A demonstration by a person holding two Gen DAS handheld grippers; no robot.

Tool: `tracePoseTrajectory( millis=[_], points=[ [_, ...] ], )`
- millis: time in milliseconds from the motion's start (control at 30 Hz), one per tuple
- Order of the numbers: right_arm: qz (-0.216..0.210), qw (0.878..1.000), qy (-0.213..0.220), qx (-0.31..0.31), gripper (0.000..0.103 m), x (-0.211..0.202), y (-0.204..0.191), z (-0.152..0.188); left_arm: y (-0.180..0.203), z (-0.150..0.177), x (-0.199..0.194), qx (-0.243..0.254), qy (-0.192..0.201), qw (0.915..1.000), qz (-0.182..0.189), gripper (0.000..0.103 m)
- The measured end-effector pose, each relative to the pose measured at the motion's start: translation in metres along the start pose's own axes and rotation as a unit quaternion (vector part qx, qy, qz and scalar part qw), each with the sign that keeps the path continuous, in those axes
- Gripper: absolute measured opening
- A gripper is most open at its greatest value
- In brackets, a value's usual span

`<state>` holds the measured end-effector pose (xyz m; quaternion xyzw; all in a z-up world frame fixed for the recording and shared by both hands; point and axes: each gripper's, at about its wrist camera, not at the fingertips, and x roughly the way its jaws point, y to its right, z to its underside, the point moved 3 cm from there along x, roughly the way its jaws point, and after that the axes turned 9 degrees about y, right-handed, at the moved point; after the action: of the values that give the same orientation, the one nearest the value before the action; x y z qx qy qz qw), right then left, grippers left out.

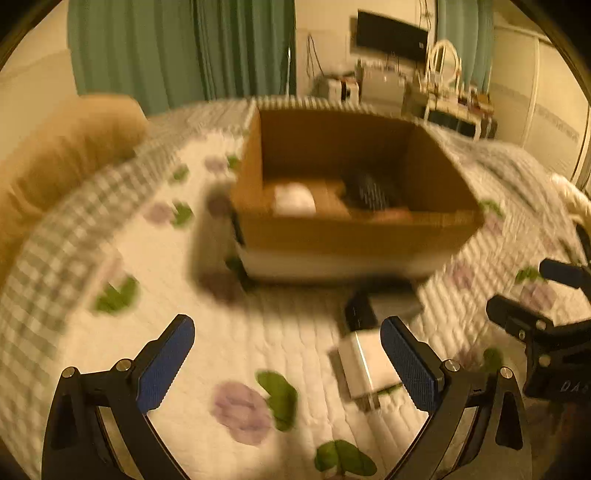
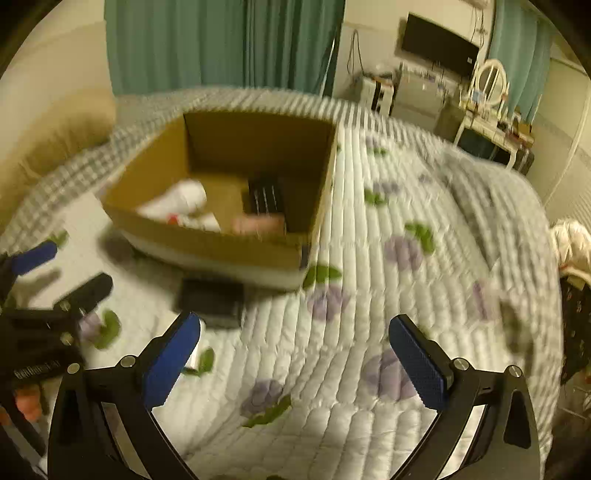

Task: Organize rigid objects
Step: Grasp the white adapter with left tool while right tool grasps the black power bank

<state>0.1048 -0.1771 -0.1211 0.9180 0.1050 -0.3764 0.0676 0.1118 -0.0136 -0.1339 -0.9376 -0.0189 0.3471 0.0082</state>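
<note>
An open cardboard box (image 1: pixel 354 236) (image 2: pixel 221 243) stands on the quilted bed. Inside lie a white object (image 1: pixel 294 199) (image 2: pixel 184 199), a dark ribbed object (image 1: pixel 373 192) (image 2: pixel 264 197) and a pinkish item (image 2: pixel 258 223). A small black box (image 1: pixel 360 310) (image 2: pixel 210 299) lies on the quilt in front of the box. A white block (image 1: pixel 364 365) lies just left of my left gripper's right finger. My left gripper (image 1: pixel 288 354) is open and empty above the quilt. My right gripper (image 2: pixel 293 354) is open and empty; it also shows at the right edge of the left wrist view (image 1: pixel 524 291).
The floral quilt (image 2: pixel 369 295) covers the bed. A tan pillow (image 1: pixel 62 155) lies at the far left. Green curtains, a desk with a monitor (image 1: pixel 391 35) and a white mirror stand beyond the bed. Both views are motion-blurred.
</note>
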Motion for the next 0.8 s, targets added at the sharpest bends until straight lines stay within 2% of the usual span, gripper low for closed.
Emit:
tracePoseTrajectory(
  millis=[100, 167, 333, 467, 500, 567, 600, 633, 667, 800],
  points=[
    [0.015, 0.999, -0.025, 0.020, 0.103, 0.014, 0.009, 0.010, 0.011, 0.018, 0.012, 0.006, -0.026, 0.9996, 0.011, 0.103],
    [0.009, 0.999, -0.033, 0.033, 0.103, 0.018, 0.014, 0.013, 0.018, 0.024, 0.015, 0.009, -0.034, 0.9993, 0.017, 0.103],
    [0.010, 0.998, -0.032, 0.052, 0.103, 0.019, 0.019, 0.014, 0.039, 0.032, 0.024, 0.018, -0.044, 0.9983, 0.033, 0.103],
    [0.013, 0.998, -0.032, 0.054, 0.103, 0.020, 0.019, 0.014, 0.054, 0.039, 0.037, 0.035, -0.050, 0.9976, 0.032, 0.100],
    [0.013, 0.998, -0.032, 0.055, 0.103, 0.020, 0.019, 0.014, 0.056, 0.040, 0.040, 0.036, -0.054, 0.9973, 0.034, 0.098],
    [0.013, 0.998, -0.032, 0.058, 0.103, 0.021, 0.020, 0.014, 0.061, 0.042, 0.045, 0.040, -0.060, 0.9968, 0.034, 0.088],
    [0.013, 0.998, -0.032, 0.060, 0.103, 0.021, 0.021, 0.014, 0.064, 0.043, 0.048, 0.047, -0.064, 0.9961, 0.038, 0.087],
    [0.013, 0.997, -0.032, 0.062, 0.103, 0.021, 0.022, 0.014, 0.066, 0.045, 0.051, 0.051, -0.067, 0.9956, 0.040, 0.075],
    [0.012, 0.997, -0.032, 0.064, 0.103, 0.021, 0.022, 0.014, 0.067, 0.047, 0.053, 0.051, -0.075, 0.9949, 0.045, 0.069],
    [0.013, 0.997, -0.032, 0.063, 0.102, 0.021, 0.022, 0.015, 0.063, 0.044, 0.044, 0.038, -0.072, 0.9946, 0.065, 0.060]
  ],
)
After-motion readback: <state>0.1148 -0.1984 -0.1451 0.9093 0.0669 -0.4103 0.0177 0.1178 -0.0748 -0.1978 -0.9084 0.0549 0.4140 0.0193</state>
